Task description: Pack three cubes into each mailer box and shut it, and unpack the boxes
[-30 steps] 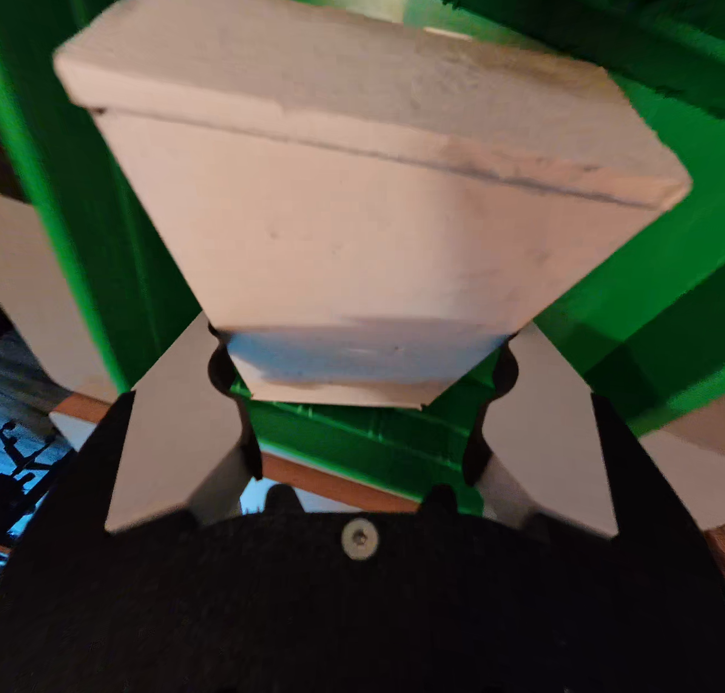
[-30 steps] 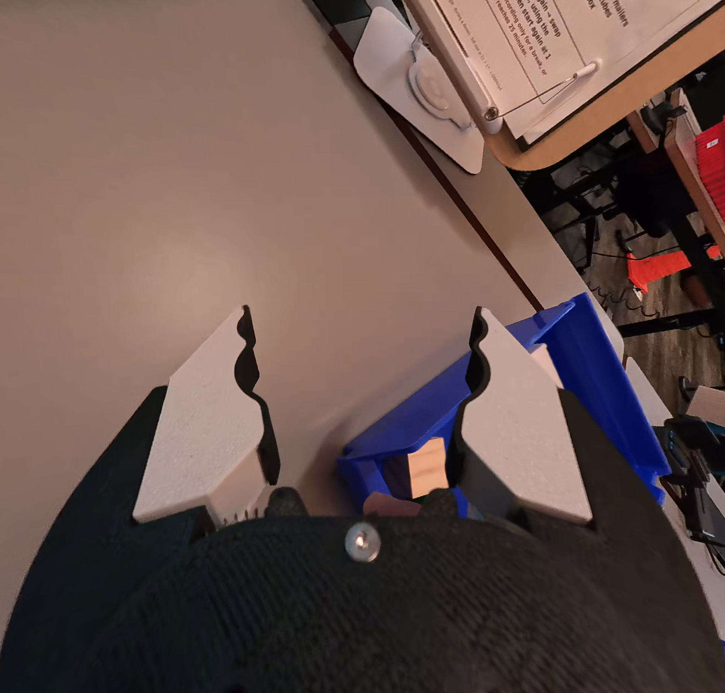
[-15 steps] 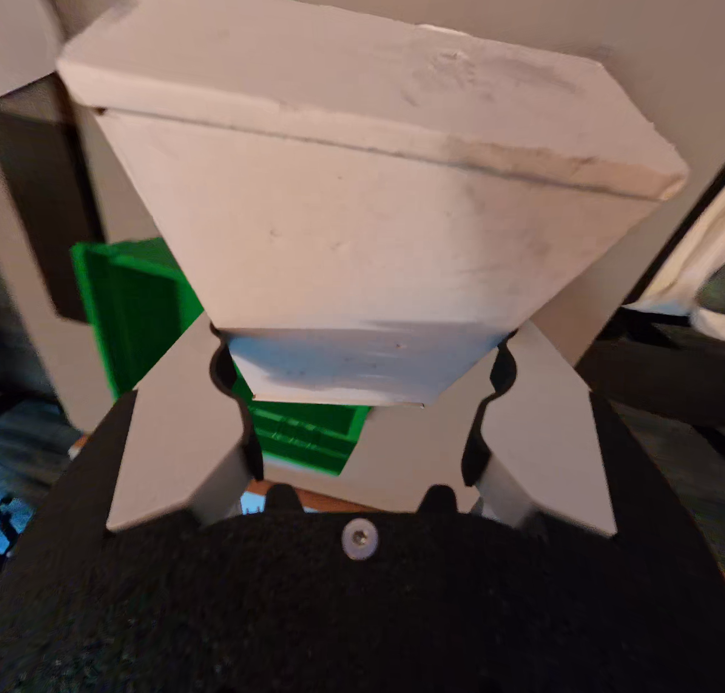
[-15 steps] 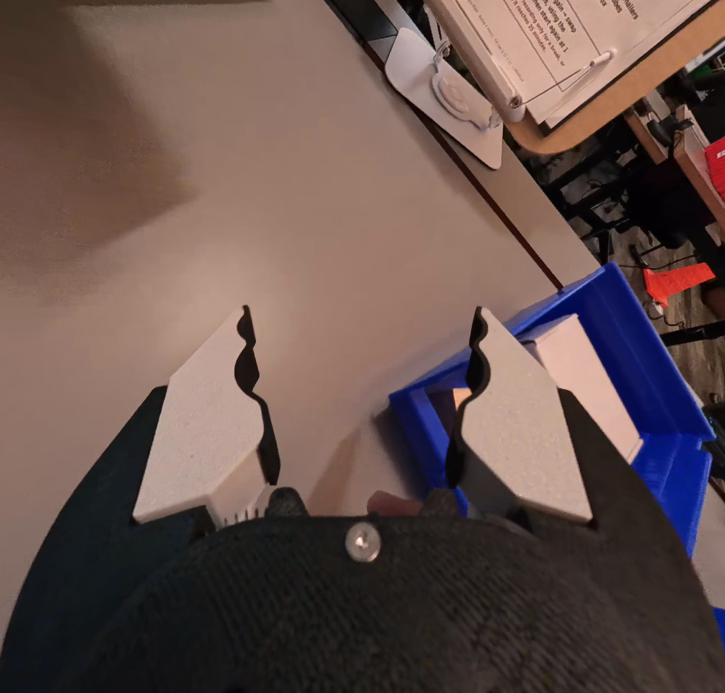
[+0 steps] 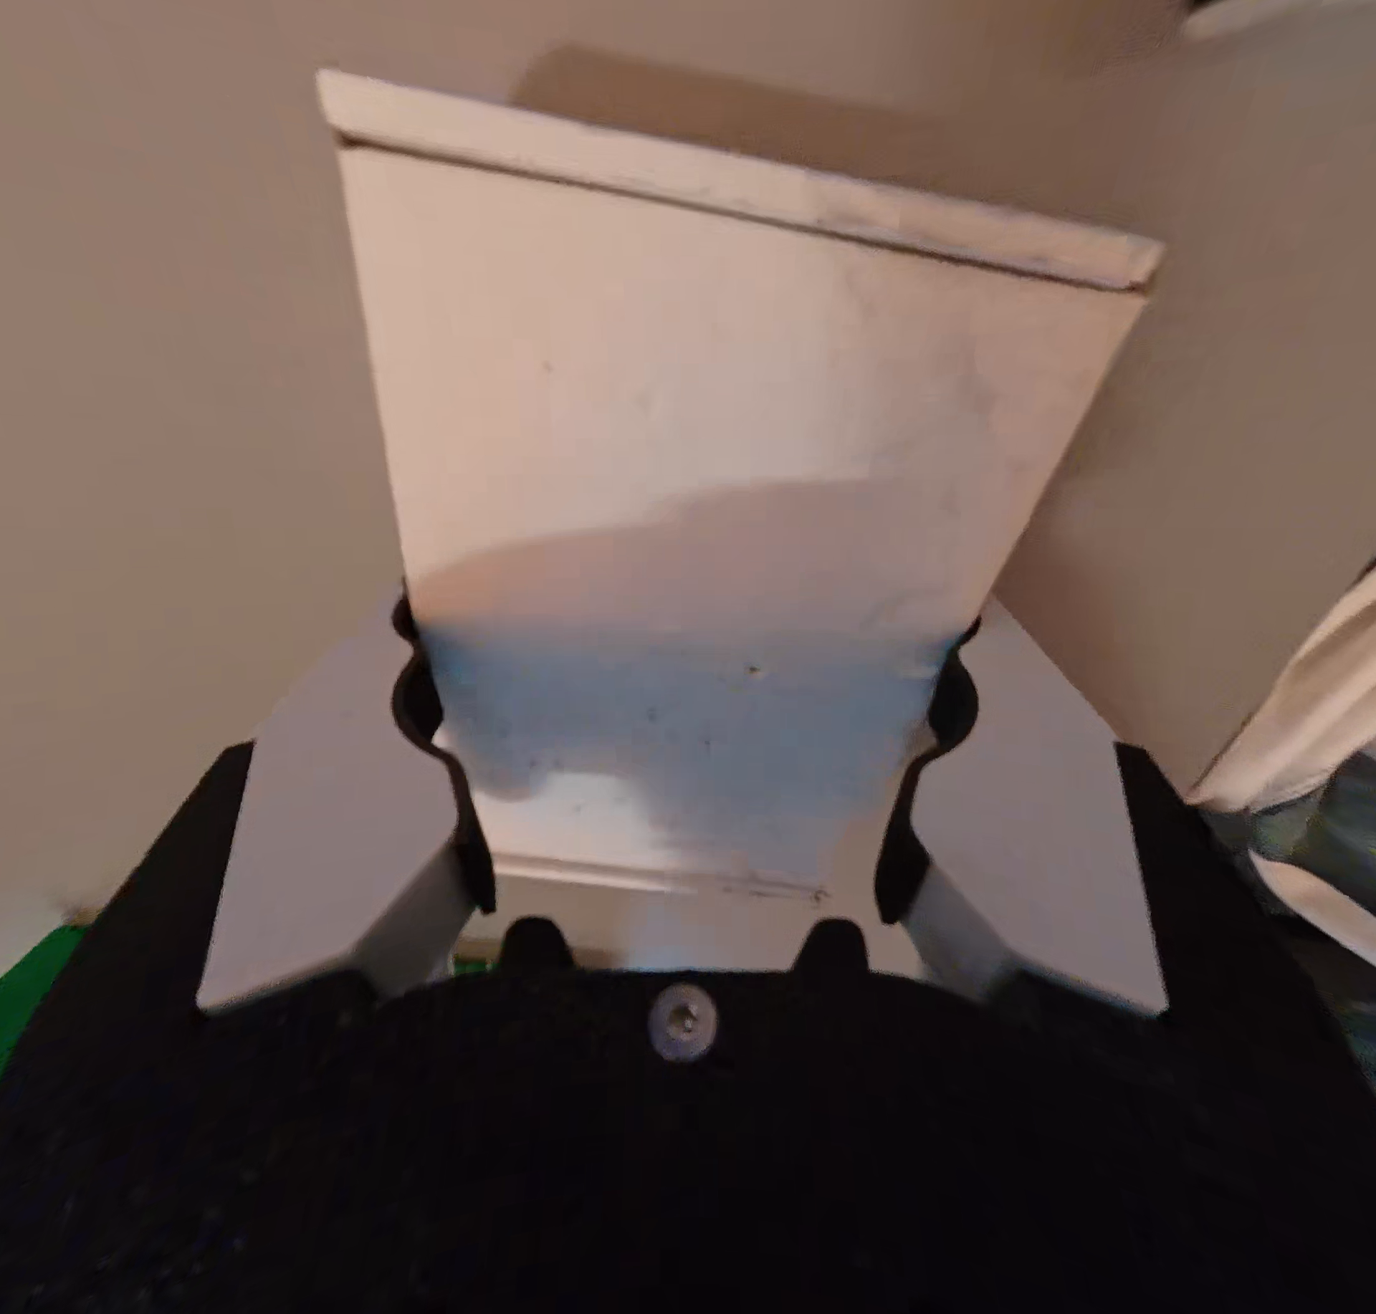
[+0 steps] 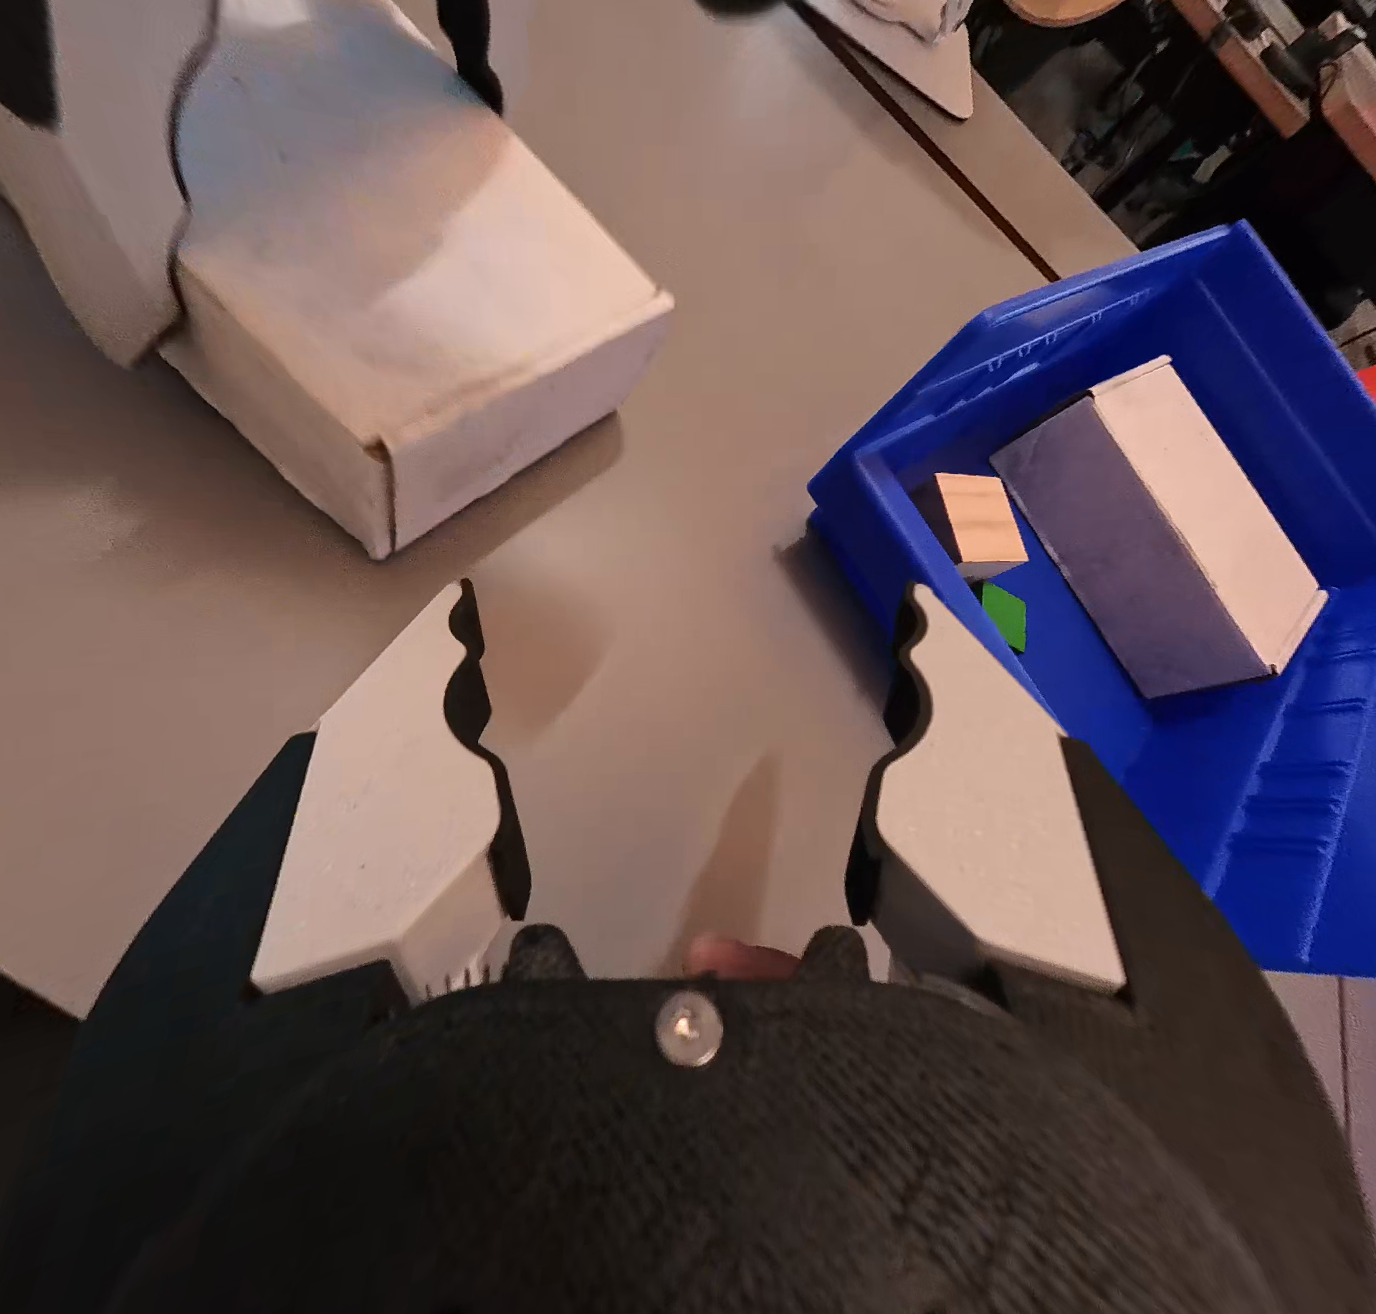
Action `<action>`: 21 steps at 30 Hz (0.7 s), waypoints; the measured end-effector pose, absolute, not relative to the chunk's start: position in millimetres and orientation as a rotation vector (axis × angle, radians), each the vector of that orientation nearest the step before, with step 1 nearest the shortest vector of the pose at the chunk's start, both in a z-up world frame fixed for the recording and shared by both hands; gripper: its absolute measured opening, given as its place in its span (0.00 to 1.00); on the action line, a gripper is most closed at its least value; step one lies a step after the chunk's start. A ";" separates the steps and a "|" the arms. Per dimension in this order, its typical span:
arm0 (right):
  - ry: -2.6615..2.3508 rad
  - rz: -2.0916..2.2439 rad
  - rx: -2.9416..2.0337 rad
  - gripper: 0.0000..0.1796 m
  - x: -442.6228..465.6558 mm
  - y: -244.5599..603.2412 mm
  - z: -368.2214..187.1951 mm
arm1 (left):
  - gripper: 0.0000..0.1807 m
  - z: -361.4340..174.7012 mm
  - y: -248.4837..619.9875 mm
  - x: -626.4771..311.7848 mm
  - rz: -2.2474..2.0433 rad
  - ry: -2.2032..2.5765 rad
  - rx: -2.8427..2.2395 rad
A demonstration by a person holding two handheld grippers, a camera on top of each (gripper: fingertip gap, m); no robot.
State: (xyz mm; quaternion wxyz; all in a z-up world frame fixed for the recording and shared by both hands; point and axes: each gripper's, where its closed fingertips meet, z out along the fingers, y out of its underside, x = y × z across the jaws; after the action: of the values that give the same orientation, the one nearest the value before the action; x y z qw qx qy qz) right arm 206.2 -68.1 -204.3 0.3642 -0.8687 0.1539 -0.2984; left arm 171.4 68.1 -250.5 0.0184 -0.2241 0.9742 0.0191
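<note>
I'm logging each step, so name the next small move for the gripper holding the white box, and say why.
Probably: lower the left gripper slightly and open it. The closed white mailer box it clamps appears at or just above the table, lid shut. The right gripper hangs open and empty nearby, beside the blue bin, free to work the lid afterwards.

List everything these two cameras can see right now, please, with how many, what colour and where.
Table: one, beige, under everything.
Closed mailer box: one, white, on the table, clamped by the left gripper.
Bin: one, blue, at the table's right edge.
Second mailer box: one, white, inside the bin.
Wooden cube: one, pale, inside the bin.
Green cube: one, inside the bin, partly hidden.
Stand base: one, white, far table edge.
Left gripper: white fingers, shut on the box.
Right gripper: white fingers, open above the table.
</note>
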 end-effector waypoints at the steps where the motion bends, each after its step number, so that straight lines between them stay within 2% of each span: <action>1: 0.394 -0.776 -2.232 0.61 205.6 -66.5 -205.7 | 0.73 -251.4 65.4 172.7 0.019 3.018 -0.701; 5: 0.340 -0.778 -2.223 0.61 197.8 -56.7 -211.7 | 0.72 -248.6 64.0 175.8 -0.160 2.979 -0.703; 7: 0.302 -0.800 -2.213 0.61 194.0 -57.0 -211.4 | 0.67 -235.0 66.0 175.6 -0.268 2.976 -0.654; 11: 0.218 -0.870 -2.147 0.61 188.7 -55.9 -201.5 | 0.33 -192.4 61.9 194.9 -0.710 2.881 -0.772; 15: 0.118 -0.967 -2.131 0.60 183.7 -47.3 -192.2 | 0.00 -175.8 61.0 210.5 -1.139 2.819 -0.960; 21: -0.174 -1.139 -2.163 0.50 170.9 -25.1 -197.2 | 0.00 -190.8 73.3 211.6 -1.359 2.850 -1.156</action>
State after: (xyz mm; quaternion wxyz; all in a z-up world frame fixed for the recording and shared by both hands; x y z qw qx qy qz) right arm 170.9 -25.1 -197.2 0.3384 -0.8305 -0.0668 -0.4373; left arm 211.6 73.3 -190.8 -0.1101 -0.3419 0.8424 -0.4017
